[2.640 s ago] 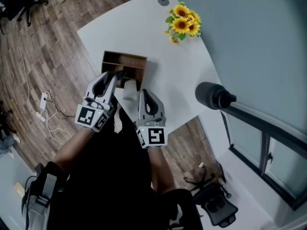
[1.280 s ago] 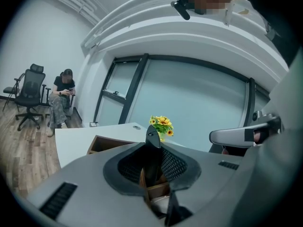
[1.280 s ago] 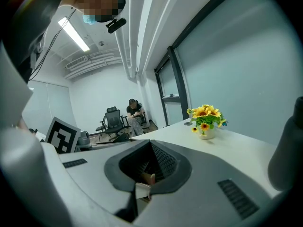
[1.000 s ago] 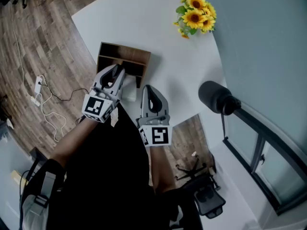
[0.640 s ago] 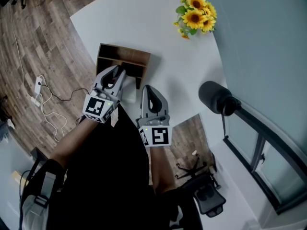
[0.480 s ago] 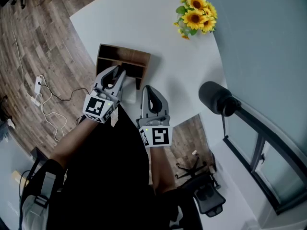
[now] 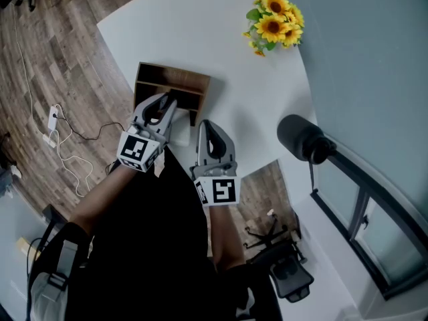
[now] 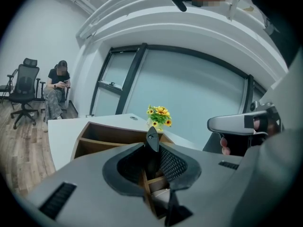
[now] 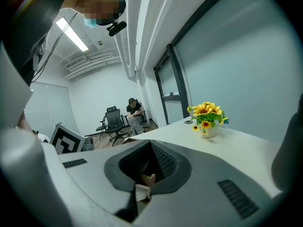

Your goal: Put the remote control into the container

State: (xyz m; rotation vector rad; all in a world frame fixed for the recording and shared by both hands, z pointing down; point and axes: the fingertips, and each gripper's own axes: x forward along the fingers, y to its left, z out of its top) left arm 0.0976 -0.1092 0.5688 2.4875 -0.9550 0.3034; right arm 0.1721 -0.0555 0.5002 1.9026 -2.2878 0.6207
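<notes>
With both jaw pairs closed on nothing, left gripper (image 7: 167, 103) tip over container (image 7: 175, 77) near edge, right gripper (image 7: 204, 126) just right. Remote (image 7: 178, 135) on table (image 7: 200, 32) between grippers, outside container.

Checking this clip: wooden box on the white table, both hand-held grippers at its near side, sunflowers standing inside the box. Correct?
Not quite. The sunflowers stand on the white table itself, near its far corner and well apart from the wooden box; the head view shows this. The rest holds.
</notes>
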